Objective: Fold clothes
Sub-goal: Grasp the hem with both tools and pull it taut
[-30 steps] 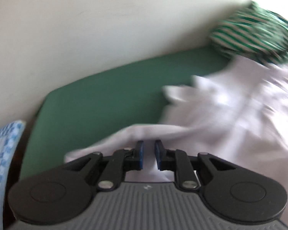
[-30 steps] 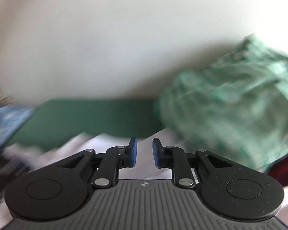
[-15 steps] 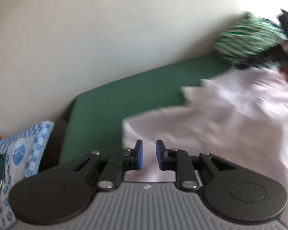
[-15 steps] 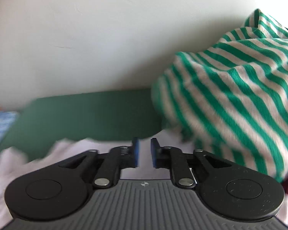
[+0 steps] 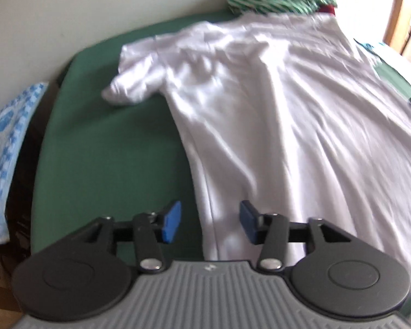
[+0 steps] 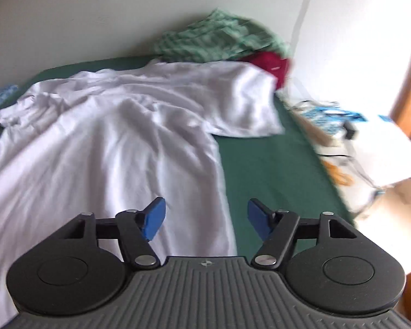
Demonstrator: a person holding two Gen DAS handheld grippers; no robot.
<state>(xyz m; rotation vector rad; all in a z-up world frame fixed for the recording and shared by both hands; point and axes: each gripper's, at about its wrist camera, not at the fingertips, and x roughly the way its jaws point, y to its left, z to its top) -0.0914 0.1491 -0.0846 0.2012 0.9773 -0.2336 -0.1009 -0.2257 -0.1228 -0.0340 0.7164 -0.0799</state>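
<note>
A white T-shirt [image 5: 274, 109] lies spread out on the green bed sheet [image 5: 109, 150], its sleeves toward the far wall. My left gripper [image 5: 209, 224] is open above the shirt's near left hem, with nothing between its blue pads. In the right wrist view the same white T-shirt [image 6: 117, 137] stretches away from me. My right gripper [image 6: 204, 218] is open over the shirt's near right hem edge, holding nothing. The cloth is wrinkled and lies loose on the sheet.
A green-and-white striped garment [image 6: 219, 41] and a dark red one [image 6: 271, 64] are piled at the far end by the wall. A blue patterned cloth [image 5: 5, 159] lies off the bed's left side. Clutter and a white bag [image 6: 370, 142] sit right of the bed.
Both grippers were shut on the white shirt earlier; both have now opened and let it go. The shirt has dropped flat onto the sheet, and both cameras have pulled back.
</note>
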